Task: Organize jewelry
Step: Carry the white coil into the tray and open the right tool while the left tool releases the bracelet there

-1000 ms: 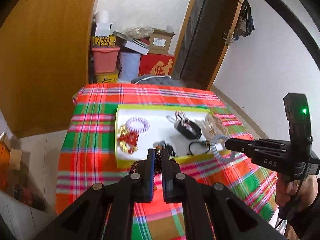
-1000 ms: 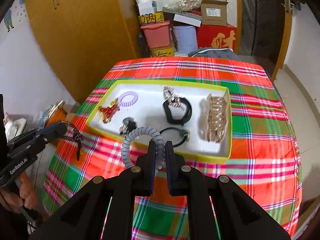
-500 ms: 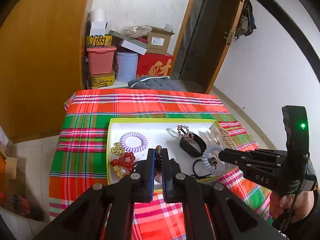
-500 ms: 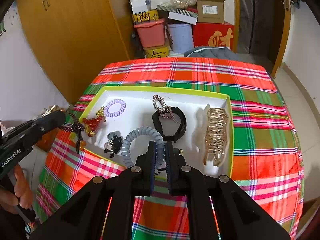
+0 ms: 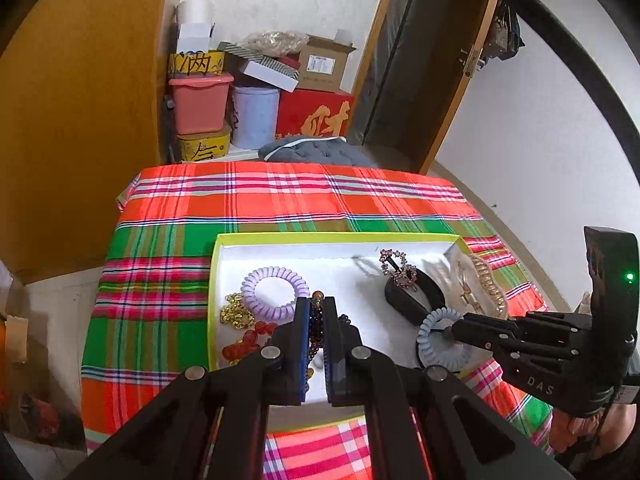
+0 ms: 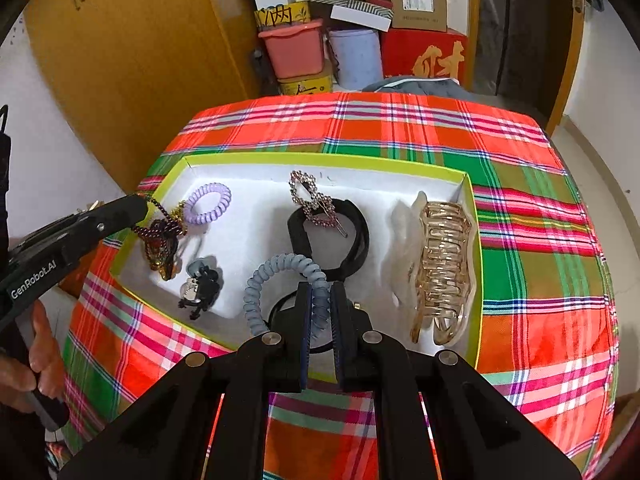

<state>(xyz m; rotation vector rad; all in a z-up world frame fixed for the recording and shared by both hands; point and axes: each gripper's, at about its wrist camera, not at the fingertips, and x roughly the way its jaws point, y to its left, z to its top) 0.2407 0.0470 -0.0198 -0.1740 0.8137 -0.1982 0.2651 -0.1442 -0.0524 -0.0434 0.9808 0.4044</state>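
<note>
The left gripper (image 5: 316,312) pinches a floppy dark bead bracelet (image 6: 160,236); the right gripper (image 6: 320,300) pinches a light, springy blue coil hair tie (image 6: 276,276) by its loop, over the tray (image 6: 320,159)

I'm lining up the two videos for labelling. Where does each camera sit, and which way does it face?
Left wrist: rides the left tool, looking along its fingers over the white tray; the tool pinches a dark bead bracelet, and the right tool enters from the right.
Right wrist: rides the right tool, which grips a blue coil hair tie, facing the same tray; the left tool and the hand show at left.
Shared: the tray, the purple coil tie, the plaid cloth, each other's tool.
</note>
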